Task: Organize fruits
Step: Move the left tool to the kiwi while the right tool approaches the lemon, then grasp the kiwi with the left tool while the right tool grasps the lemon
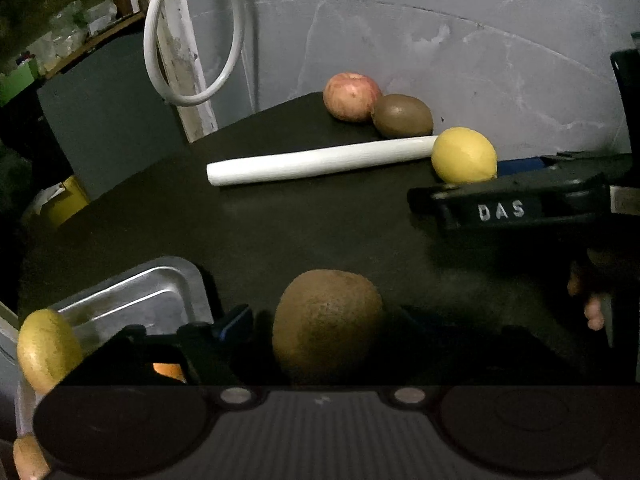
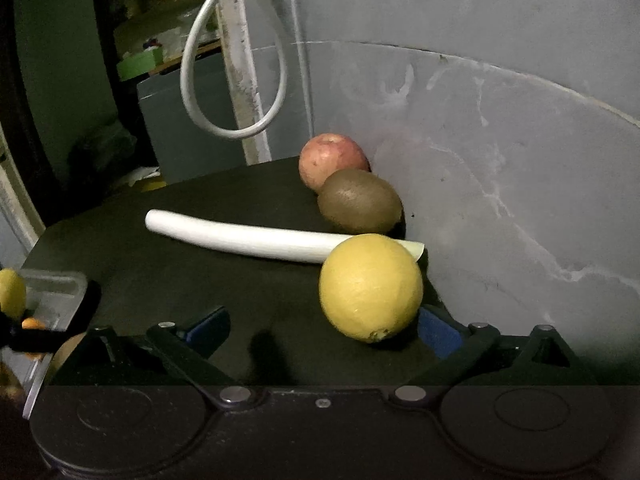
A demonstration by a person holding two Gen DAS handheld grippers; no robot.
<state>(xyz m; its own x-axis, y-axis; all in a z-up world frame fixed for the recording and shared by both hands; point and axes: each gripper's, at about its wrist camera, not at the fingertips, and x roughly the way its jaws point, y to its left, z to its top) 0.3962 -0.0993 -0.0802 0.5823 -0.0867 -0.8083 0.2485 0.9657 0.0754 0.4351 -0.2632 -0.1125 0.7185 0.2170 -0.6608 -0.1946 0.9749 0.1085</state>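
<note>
A black table (image 1: 248,224) is seen against a grey wall (image 2: 500,140), and everything below is placed relative to the white stalk (image 1: 320,160) lying across it. A metal tray (image 1: 152,300) is set well in front of the stalk's blunt end, at the table's near left corner, with a yellow fruit (image 1: 46,348) at its edge. Behind the stalk's far end, by the wall, a red apple (image 2: 332,160) and a far kiwi (image 2: 360,200) are found touching each other. At that same end a lemon (image 2: 370,288) is set on the stalk's near side, touching it. A near kiwi (image 1: 328,324) lies well in front of the stalk's middle.

The left gripper (image 1: 324,326) is held around the near kiwi with its jaws spread; whether the pads press it cannot be told. The right gripper (image 2: 324,332) is held released, the lemon standing between its parted fingers (image 2: 438,338), just beside the right one.
</note>
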